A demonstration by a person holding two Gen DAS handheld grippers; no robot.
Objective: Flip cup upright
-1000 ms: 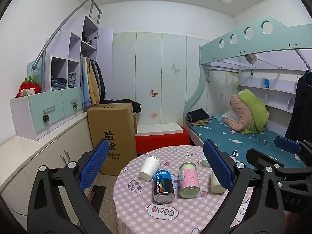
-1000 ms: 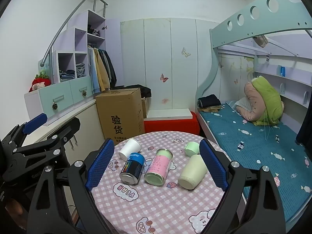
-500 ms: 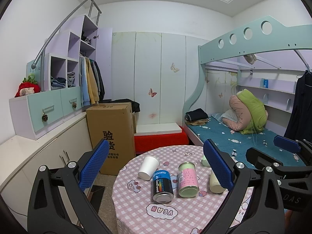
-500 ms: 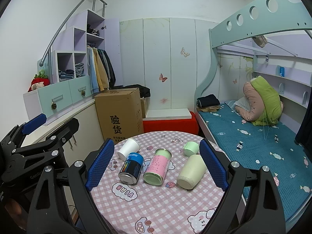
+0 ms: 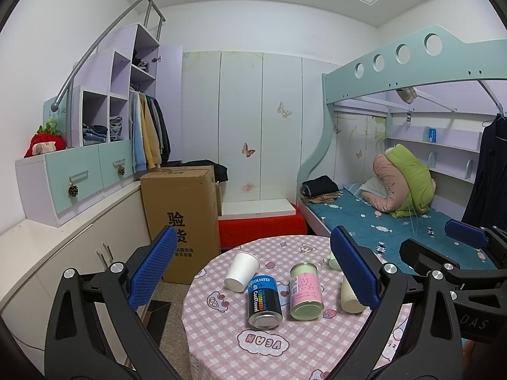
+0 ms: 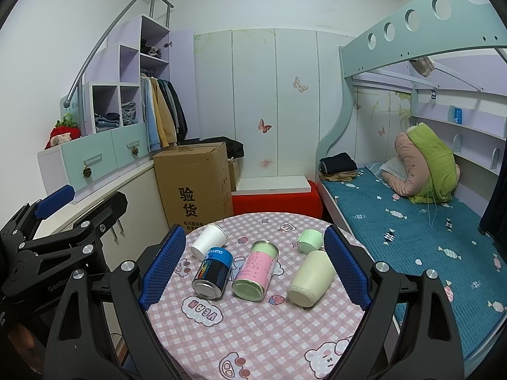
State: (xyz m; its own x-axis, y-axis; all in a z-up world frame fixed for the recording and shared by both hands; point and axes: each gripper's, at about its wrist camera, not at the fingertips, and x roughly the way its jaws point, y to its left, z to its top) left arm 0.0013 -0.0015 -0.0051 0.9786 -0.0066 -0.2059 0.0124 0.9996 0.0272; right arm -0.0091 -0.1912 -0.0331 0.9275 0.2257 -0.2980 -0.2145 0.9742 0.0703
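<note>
Round desk [image 6: 259, 326] with pink checked cloth; its left edge fell off toward the box [image 6: 196, 186] and cabinets, its right edge ran just beside the bed [image 6: 412, 221]. Near half of the cloth lay bare; all items sat in the far half.

Five items lay on their sides: white cup [image 6: 209, 241] far left, dark can [image 6: 213, 268], pink can [image 6: 256, 270], cream cup [image 6: 312, 278], small green cup [image 6: 310, 240] behind it. The cream cup's base faced the camera, its mouth pointed away toward the green cup.

Right gripper [image 6: 253, 267] was wide apart, holding nothing, hovering on the near side of the items; the cream cup lay just inside its right finger, not touching.

Left gripper [image 5: 253, 272] was also wide, empty, well apart from the cups. In its view the cream cup [image 5: 348, 296] was partly hidden behind its right finger.
</note>
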